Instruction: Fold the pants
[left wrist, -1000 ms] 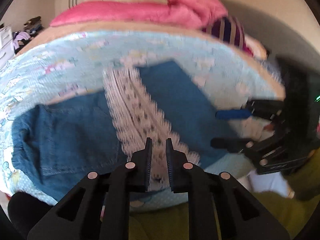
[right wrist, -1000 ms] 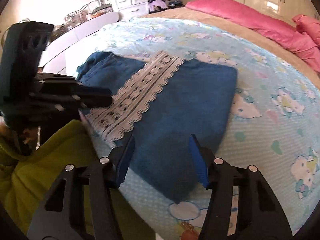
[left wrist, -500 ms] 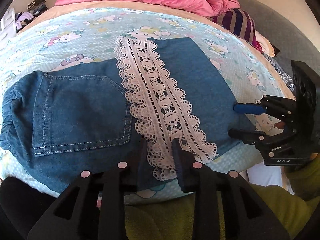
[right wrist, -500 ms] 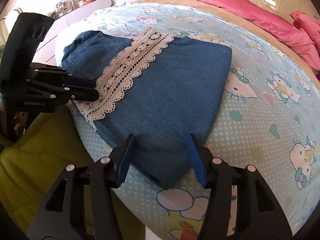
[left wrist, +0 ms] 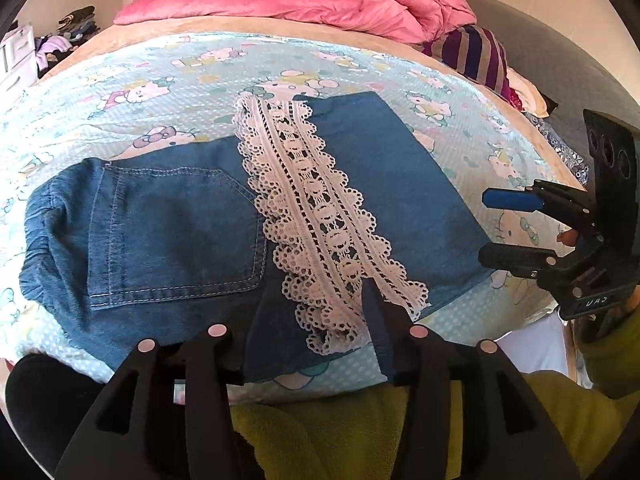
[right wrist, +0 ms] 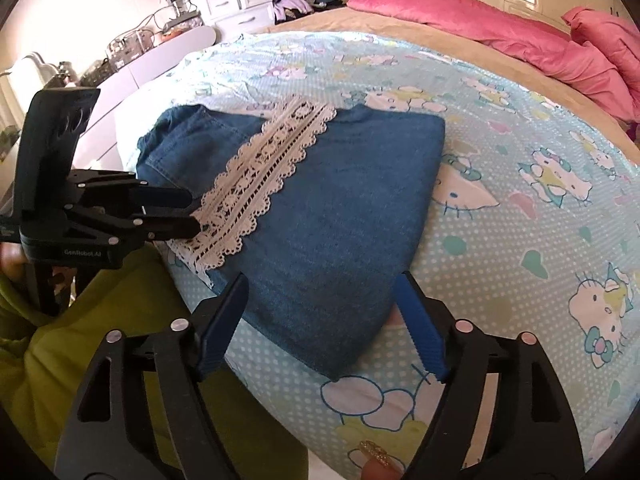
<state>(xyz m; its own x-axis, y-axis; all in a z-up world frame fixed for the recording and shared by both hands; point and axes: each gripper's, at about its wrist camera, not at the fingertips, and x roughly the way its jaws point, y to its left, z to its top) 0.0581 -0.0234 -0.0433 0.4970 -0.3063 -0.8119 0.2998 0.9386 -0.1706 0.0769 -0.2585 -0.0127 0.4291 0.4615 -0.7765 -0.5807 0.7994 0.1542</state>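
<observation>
The left gripper (left wrist: 308, 320) has its fingers spread wide, holding nothing. Its right finger (left wrist: 380, 312) lies against the near end of the lace trim (left wrist: 316, 216), while its left finger is mostly hidden by the near edge of the pants (left wrist: 172, 232). Seen from the right wrist view, the same gripper (right wrist: 192, 212) reaches in from the left, its tips at the lace band's near end; whether they touch the cloth cannot be told from there.

The right gripper (right wrist: 320, 320) is also spread wide and holds nothing. Its blue-padded fingers (right wrist: 418, 320) straddle the near corner of the folded denim, one on either side, with the corner lying between them, apart from the pads.

The pants lie folded flat on the bed (right wrist: 520, 240), near its front edge. The back pocket and gathered waistband sit to the left, the white lace band runs diagonally across the middle, and a plain denim panel lies to the right. The bed is covered by a light blue cartoon-cat sheet (left wrist: 160, 80). Pink bedding (left wrist: 280, 0) is heaped along the far side.
</observation>
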